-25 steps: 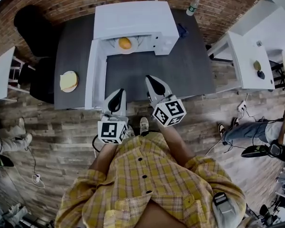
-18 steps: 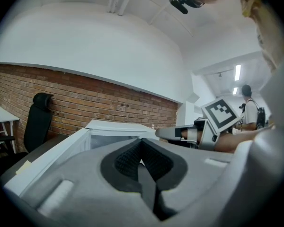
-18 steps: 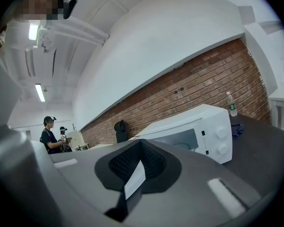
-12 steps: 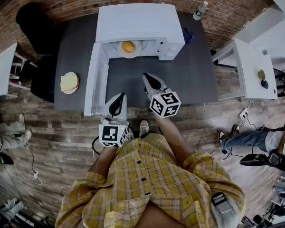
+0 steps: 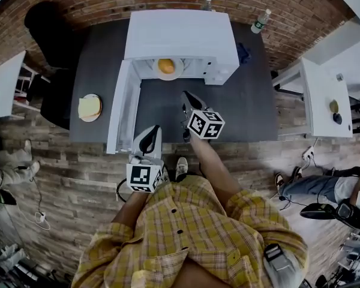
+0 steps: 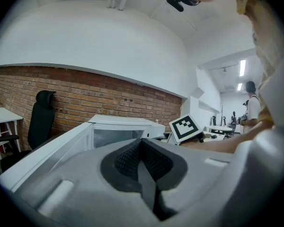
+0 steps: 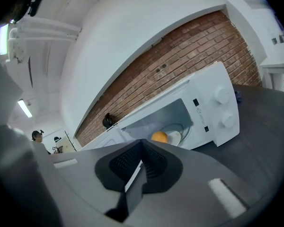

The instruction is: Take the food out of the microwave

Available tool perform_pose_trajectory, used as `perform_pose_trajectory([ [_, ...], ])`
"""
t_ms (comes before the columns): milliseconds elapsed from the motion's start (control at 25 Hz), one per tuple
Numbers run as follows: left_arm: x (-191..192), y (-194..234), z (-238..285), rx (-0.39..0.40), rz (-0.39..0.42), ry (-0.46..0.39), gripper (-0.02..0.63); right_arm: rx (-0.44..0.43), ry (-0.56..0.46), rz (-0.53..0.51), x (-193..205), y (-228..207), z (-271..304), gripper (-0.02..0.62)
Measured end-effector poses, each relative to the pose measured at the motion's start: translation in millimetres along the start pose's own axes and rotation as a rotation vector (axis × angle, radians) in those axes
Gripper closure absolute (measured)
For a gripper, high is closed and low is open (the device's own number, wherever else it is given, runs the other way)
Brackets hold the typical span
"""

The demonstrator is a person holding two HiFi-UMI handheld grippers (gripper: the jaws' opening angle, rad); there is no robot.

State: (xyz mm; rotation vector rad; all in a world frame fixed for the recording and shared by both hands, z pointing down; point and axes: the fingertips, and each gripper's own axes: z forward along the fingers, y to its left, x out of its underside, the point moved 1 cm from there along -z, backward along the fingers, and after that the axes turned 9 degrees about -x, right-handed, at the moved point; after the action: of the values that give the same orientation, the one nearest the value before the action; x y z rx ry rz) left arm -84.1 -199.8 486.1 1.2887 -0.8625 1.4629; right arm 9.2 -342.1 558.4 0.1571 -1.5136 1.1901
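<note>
The white microwave [image 5: 180,38] stands on the dark table [image 5: 240,101] with its door [image 5: 123,110] swung open to the left. Inside it an orange round food [image 5: 165,66] lies on a white plate [image 5: 175,71]. The right gripper view shows the same food [image 7: 159,137] on its plate [image 7: 174,137] straight ahead in the open microwave [image 7: 213,112]. My right gripper [image 5: 188,96] is shut and empty over the table, short of the opening. The left gripper [image 5: 153,131] is shut and empty at the table's near edge, beside the door's end; its own view shows the door [image 6: 52,150].
A small plate with a yellow food [image 5: 89,107] lies on the table left of the door. Two bottles [image 5: 261,20] and a blue cloth [image 5: 243,53] are behind and right of the microwave. A black chair [image 5: 48,32] stands at the left, a white side table [image 5: 321,95] at the right.
My right gripper has moved forward over the table toward the microwave opening and rolled a little. The left gripper has barely shifted. Both stay shut.
</note>
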Motion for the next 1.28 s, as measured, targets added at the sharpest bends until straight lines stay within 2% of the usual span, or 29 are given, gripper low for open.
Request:
perform_pose_trajectory([
  [360, 8, 8, -4, -0.031, -0.011, 0.034, 0.607, 0.005, 0.006, 0.222, 27, -47, 36, 0.530],
  [600, 18, 12, -3, -0.048, -0.021, 0.053, 0.607, -0.010, -0.022, 0.427, 45, -72, 58, 0.494],
  [920, 23, 16, 1, -0.061, -0.028, 0.070, 0.607, -0.051, -0.131, 0.708, 57, -99, 80, 0.492],
  [1280, 30, 23, 5, -0.094, -0.036, 0.089, 0.607, -0.042, -0.187, 0.881, 67, -125, 104, 0.492],
])
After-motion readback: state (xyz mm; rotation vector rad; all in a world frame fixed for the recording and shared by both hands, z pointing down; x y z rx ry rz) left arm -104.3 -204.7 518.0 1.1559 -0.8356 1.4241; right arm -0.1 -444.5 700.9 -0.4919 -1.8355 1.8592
